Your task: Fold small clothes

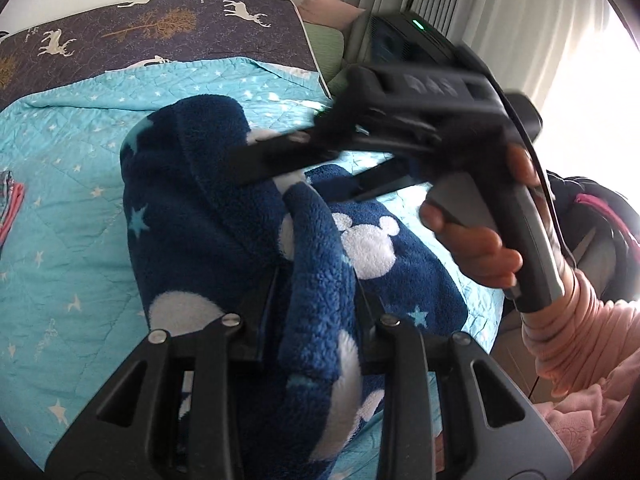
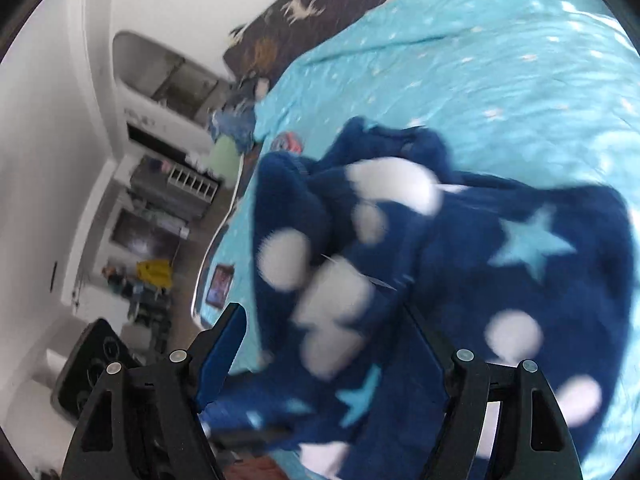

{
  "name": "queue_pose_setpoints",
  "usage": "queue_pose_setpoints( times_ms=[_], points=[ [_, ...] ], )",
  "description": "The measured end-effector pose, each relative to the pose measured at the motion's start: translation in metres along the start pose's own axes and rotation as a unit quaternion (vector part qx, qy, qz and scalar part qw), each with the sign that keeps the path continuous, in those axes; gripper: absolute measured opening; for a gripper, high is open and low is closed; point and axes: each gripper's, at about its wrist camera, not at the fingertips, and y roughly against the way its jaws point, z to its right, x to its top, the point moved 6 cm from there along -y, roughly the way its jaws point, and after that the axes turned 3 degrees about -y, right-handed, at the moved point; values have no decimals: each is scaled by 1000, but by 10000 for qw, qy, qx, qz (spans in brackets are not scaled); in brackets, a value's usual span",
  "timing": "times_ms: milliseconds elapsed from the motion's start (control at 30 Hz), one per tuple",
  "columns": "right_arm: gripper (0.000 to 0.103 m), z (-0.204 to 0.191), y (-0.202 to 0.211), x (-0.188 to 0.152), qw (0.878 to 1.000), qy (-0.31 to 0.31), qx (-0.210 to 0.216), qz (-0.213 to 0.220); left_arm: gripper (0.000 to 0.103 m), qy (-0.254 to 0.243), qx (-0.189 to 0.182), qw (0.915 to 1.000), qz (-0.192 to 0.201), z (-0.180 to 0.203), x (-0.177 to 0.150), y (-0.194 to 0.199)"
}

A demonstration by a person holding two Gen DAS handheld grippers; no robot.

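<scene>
A navy fleece garment (image 1: pixel 200 220) with white mouse-head shapes and light blue stars lies bunched on the bed. My left gripper (image 1: pixel 316 280) is shut on a thick fold of it, which rises between its two fingers. The right gripper (image 1: pixel 292 184), held by a hand (image 1: pixel 472 252), reaches in from the right with its jaws spread; its upper finger lies across the fleece. In the blurred right wrist view the fleece (image 2: pixel 520 280) fills the space ahead of my right gripper (image 2: pixel 324 316). Cloth lies between its wide-apart fingers, and the pads stand off it.
A turquoise star-print bedspread (image 1: pixel 60 200) covers the bed, with a dark deer-print cover (image 1: pixel 120 32) behind and pillows (image 1: pixel 324 44) at the far corner. Folded clothes (image 1: pixel 10 208) sit at the left edge. A pink sleeve (image 1: pixel 568 332) is at the right. Shelves (image 2: pixel 172 184) stand beyond the bed.
</scene>
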Motion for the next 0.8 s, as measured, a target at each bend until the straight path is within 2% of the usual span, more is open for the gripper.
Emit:
queue_pose_setpoints(
  times_ms=[67, 100, 133, 167, 233, 367, 500, 567, 633, 733, 800],
  points=[
    [84, -8, -13, 6, 9995, 175, -258, -111, 33, -19, -9, 10000, -8, 3, 1, 0],
    [79, -7, -19, 9, 9982, 238, -524, -155, 33, -58, -1, 10000, -11, 5, 2, -1],
    [51, -5, -25, 11, 9965, 257, -771, -179, 33, -123, 48, 9999, -35, 7, 4, -1],
    [39, -4, -28, 12, 9956, 236, -868, -261, 33, -150, 64, 9999, -46, 8, 5, -2],
    [30, -4, -20, 13, 9966, 168, -800, -143, 33, -201, -72, 9998, 33, 16, 12, 1],
    [29, -16, 36, 4, 9911, 629, -1063, 502, 33, -471, -453, 9974, 298, 43, 34, 11],
    [29, -11, 83, -2, 9869, 662, -1199, 853, 34, -764, -817, 9933, 274, 76, 49, 1],
    [30, 4, 97, -7, 9852, 576, -1317, 929, 35, -841, -1050, 9909, 106, 88, 50, -14],
    [31, 28, 105, -17, 9835, 344, -1519, 923, 36, -836, -1338, 9872, -226, 98, 44, -41],
    [32, 78, 96, -31, 9814, -200, -1773, 705, 37, -483, -1659, 9818, -791, 101, 31, -77],
    [35, 107, 87, -40, 9840, -556, -1595, 559, 37, -431, -1872, 9772, -908, 106, 28, -80]
  ],
)
